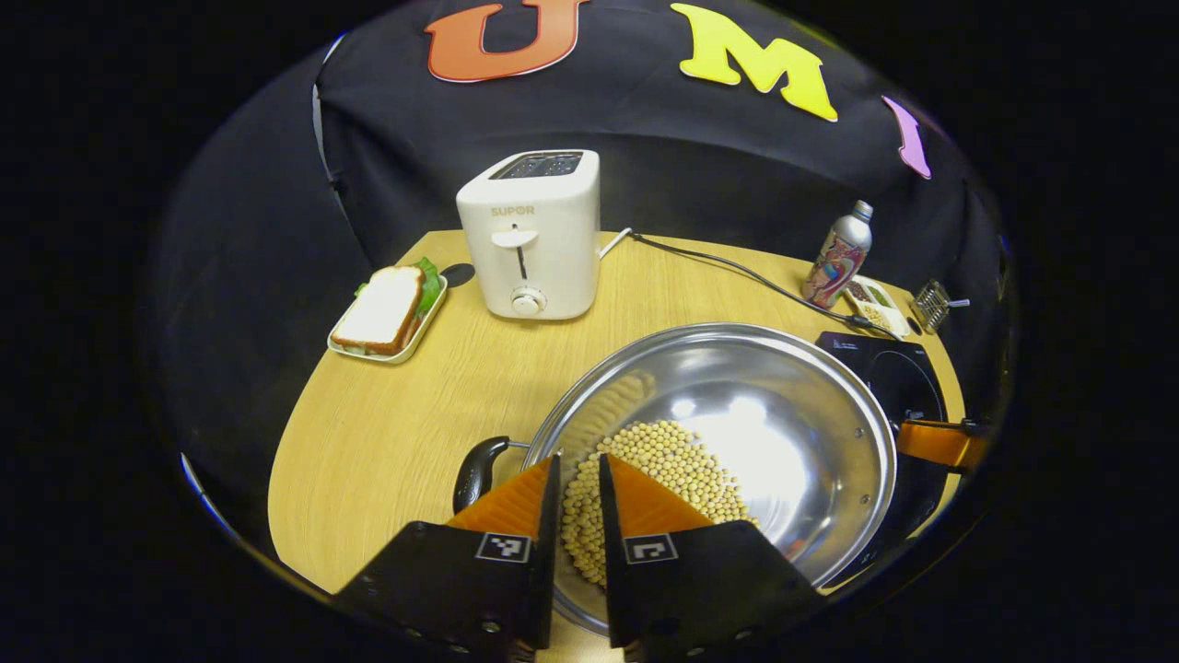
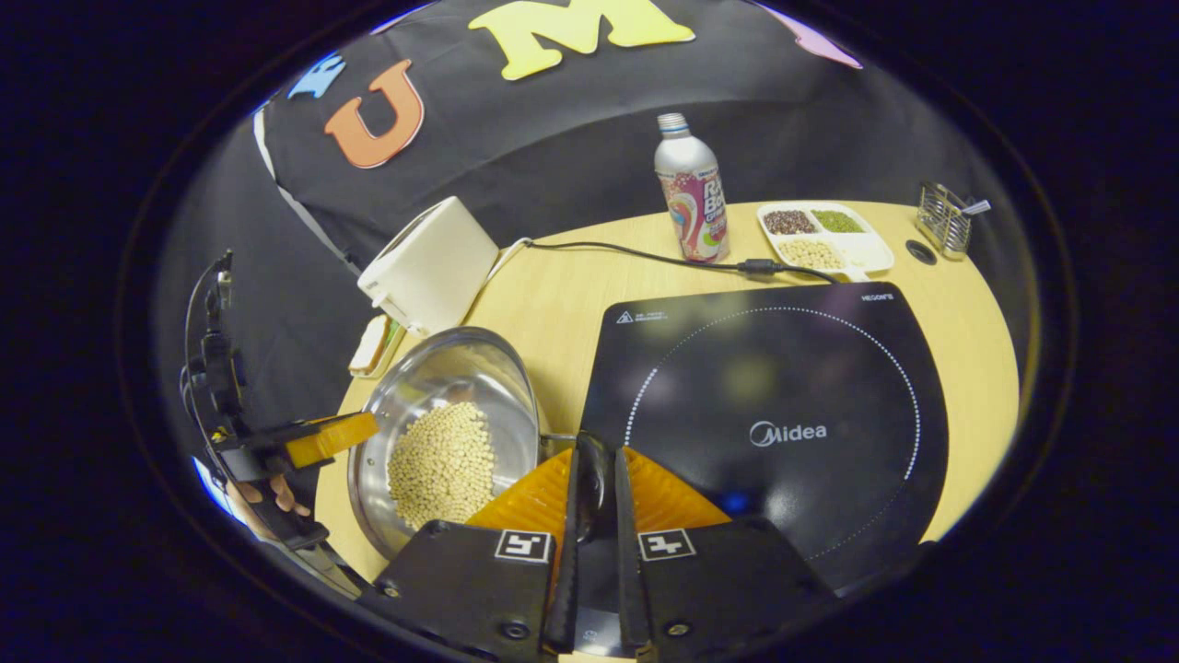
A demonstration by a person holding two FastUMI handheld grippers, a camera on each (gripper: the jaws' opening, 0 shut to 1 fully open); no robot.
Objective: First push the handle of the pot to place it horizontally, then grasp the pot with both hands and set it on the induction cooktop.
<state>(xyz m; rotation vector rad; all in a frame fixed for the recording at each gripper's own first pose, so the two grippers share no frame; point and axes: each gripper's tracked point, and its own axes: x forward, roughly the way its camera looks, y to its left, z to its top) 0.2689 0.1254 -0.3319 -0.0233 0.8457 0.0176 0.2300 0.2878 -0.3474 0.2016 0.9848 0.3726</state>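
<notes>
A light wooden table (image 1: pixel 387 433) with a rounded edge stands in a booth hung with black cloth.

On it there is one of each thing: a shiny round steel pot (image 1: pixel 783 414) holding a heap of pale yellow beans (image 1: pixel 663 479), a flat black glass induction cooktop (image 2: pixel 783 405), a white two-slot toaster (image 1: pixel 532 235), a pale tray with a sandwich and lettuce (image 1: pixel 387 313), a silver metal bottle with a bright printed wrap (image 2: pixel 691 193), a white divided dish of three kinds of grain (image 2: pixel 822 238), and a small wire rack (image 2: pixel 944 219). A black cable (image 2: pixel 645 256) runs across the table behind the cooktop.

The pot sits at the cooktop's left side; whether its far rim overlaps the glass cannot be told.

The left gripper view looks across the pot toward the toaster. It shows the left gripper (image 1: pixel 578 470) with its fingers narrowly parted over the pot's near rim, one finger outside and one above the beans; whether they press the rim cannot be told. A black pot handle (image 1: pixel 477 471) sticks out just left of them. The other gripper is at the pot's far right edge.

The right gripper view faces the cooktop's whole top. The right gripper (image 2: pixel 594 465) is nearly closed on the pot's second black handle (image 2: pixel 592 479), between its fingers. The left gripper, with a hand (image 2: pixel 272 497) below it, is at the pot's far side.
</notes>
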